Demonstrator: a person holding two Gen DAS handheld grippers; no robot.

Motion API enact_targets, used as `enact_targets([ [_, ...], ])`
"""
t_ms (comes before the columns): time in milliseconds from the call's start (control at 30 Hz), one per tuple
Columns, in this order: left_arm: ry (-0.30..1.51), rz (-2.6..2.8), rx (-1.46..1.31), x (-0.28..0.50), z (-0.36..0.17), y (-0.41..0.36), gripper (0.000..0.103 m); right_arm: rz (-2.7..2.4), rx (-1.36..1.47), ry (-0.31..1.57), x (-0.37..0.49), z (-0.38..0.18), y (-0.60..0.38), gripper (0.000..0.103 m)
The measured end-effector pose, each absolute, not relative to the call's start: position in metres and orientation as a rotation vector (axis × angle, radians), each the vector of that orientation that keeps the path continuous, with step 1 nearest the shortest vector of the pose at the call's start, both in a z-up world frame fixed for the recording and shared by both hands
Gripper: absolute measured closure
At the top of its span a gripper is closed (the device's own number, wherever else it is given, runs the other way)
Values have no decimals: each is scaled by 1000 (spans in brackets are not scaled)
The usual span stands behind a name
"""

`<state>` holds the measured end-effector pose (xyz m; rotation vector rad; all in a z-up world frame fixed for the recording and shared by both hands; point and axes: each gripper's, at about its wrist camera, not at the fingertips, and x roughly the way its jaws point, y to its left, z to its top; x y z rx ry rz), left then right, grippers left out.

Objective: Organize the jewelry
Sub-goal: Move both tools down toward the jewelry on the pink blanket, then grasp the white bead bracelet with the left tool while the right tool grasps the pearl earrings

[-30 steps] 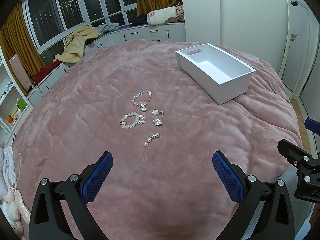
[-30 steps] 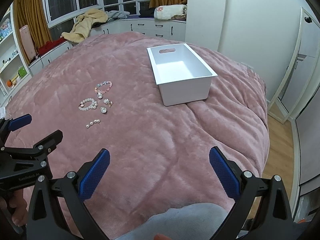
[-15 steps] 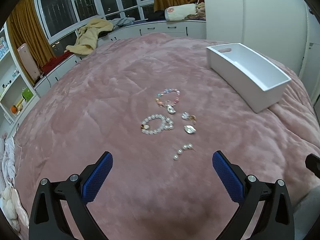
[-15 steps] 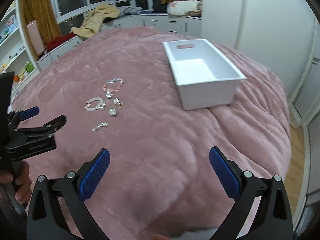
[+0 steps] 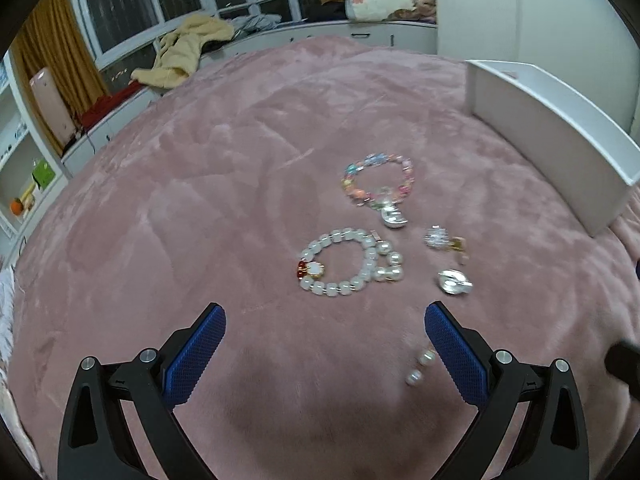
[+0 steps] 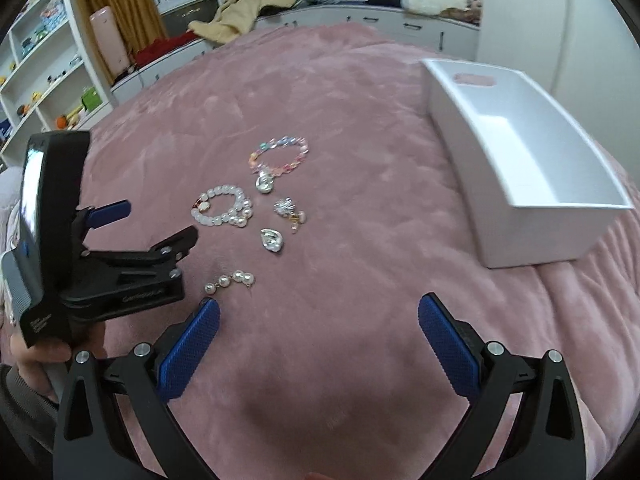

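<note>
Jewelry lies on a pink plush blanket (image 5: 200,184): a colourful bead bracelet (image 5: 378,184) (image 6: 280,156), a white bead bracelet (image 5: 344,262) (image 6: 222,210), two silver shell pieces (image 5: 454,281) (image 6: 272,240), a sparkly earring (image 5: 440,238) (image 6: 286,206) and a pearl strand (image 5: 420,364) (image 6: 230,280). A white bin (image 5: 552,136) (image 6: 520,160) stands to the right. My left gripper (image 5: 322,354) hovers open just short of the white bracelet. My right gripper (image 6: 318,346) is open, nearer than the pearl strand, with the left gripper (image 6: 156,232) at its left.
A window bench (image 6: 320,12) with a yellow blanket (image 5: 188,52), a pillow and drawers runs behind the bed. White shelves (image 6: 36,80) stand at the left. A white wall and wardrobe rise behind the bin. A hand (image 6: 36,352) holds the left gripper.
Both grippers have moved forward and down toward the jewelry, which now looks much larger. The left gripper has come further into the right wrist view. Both stay open.
</note>
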<state>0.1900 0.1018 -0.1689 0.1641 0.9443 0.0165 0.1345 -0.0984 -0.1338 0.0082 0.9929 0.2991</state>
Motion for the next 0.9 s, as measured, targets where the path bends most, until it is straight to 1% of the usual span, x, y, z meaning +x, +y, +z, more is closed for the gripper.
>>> enact_targets([
  [200,935,9,169,207,-188,109,2,365,-9,1017,148,-161,-72,7],
  [300,917,-4,179,220,-193,111,2,421,15,1040,155,-179,-60,11],
  [433,936,4,215,244,-210,109,2,475,-29,1031,167,-210,-34,14],
  [533,951,5,233,257,-221,110,2,490,-58,979,173,-215,-22,15],
  [567,950,7,232,258,-221,111,2,491,-52,980,175,-219,-21,17],
  [600,948,5,219,259,-221,114,2,488,-47,986,177,-225,-21,20],
  [633,947,3,210,258,-222,116,2,482,-45,978,177,-227,-23,27],
  [667,951,0,200,258,-223,119,4,480,-39,971,177,-228,-24,37],
  [700,956,-13,183,256,-225,122,5,479,-24,966,178,-227,-26,43],
  [733,954,-18,179,254,-225,123,6,477,-18,964,179,-226,-28,55],
  [767,953,-21,180,252,-226,124,8,480,-12,964,179,-226,-30,71],
  [800,955,-20,193,249,-228,123,13,491,-4,967,180,-226,-31,77],
  [833,953,-20,201,247,-229,122,14,495,-10,968,180,-226,-30,80],
  [900,949,-24,203,242,-229,121,20,497,-32,961,183,-224,-24,80],
])
